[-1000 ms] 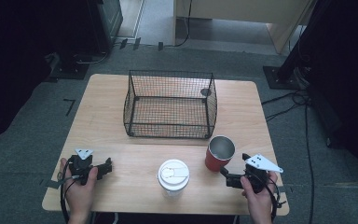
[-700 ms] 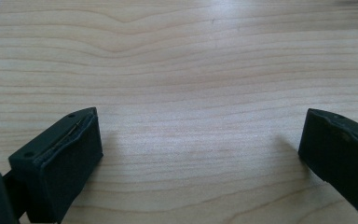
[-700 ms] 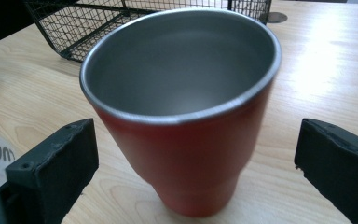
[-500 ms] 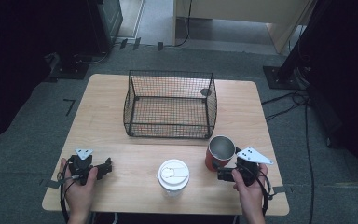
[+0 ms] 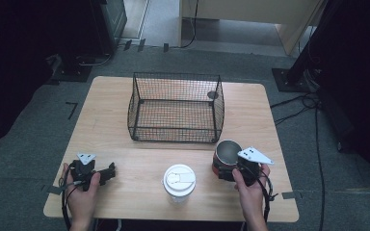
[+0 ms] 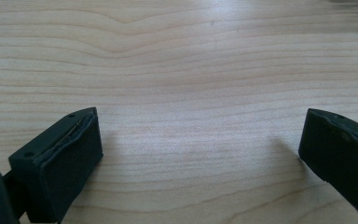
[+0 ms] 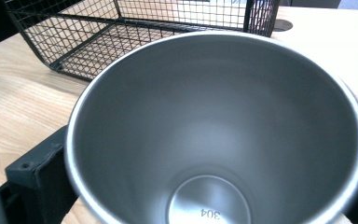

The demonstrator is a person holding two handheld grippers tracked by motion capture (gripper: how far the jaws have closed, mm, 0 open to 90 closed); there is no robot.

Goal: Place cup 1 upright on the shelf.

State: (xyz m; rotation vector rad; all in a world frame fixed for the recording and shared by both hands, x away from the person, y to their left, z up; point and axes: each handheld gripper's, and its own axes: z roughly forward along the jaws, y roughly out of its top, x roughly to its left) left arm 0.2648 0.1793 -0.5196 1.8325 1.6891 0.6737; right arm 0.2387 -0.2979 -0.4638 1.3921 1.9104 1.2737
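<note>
A steel cup (image 5: 227, 153) with a red outer wall stands upright near the table's front right. My right gripper (image 5: 225, 167) has its jaws spread wide on either side of the cup's lower body. In the right gripper view the cup's (image 7: 214, 130) bare metal inside looms large, and one black finger (image 7: 39, 175) sits against its left wall. My left gripper (image 5: 108, 172) rests open at the front left, low over bare wood (image 6: 191, 70) with nothing between its fingers. A white lidded paper cup (image 5: 178, 180) stands between the two grippers.
A black wire basket (image 5: 177, 75) sits in the middle of the wooden table (image 5: 106, 125), just behind the steel cup, with nothing in it. In the right gripper view the basket (image 7: 121, 42) is close behind the cup. Cables lie on the floor at right.
My right gripper has moved left and forward from the front right edge until its jaws came around the steel cup. The left gripper has stayed put.
</note>
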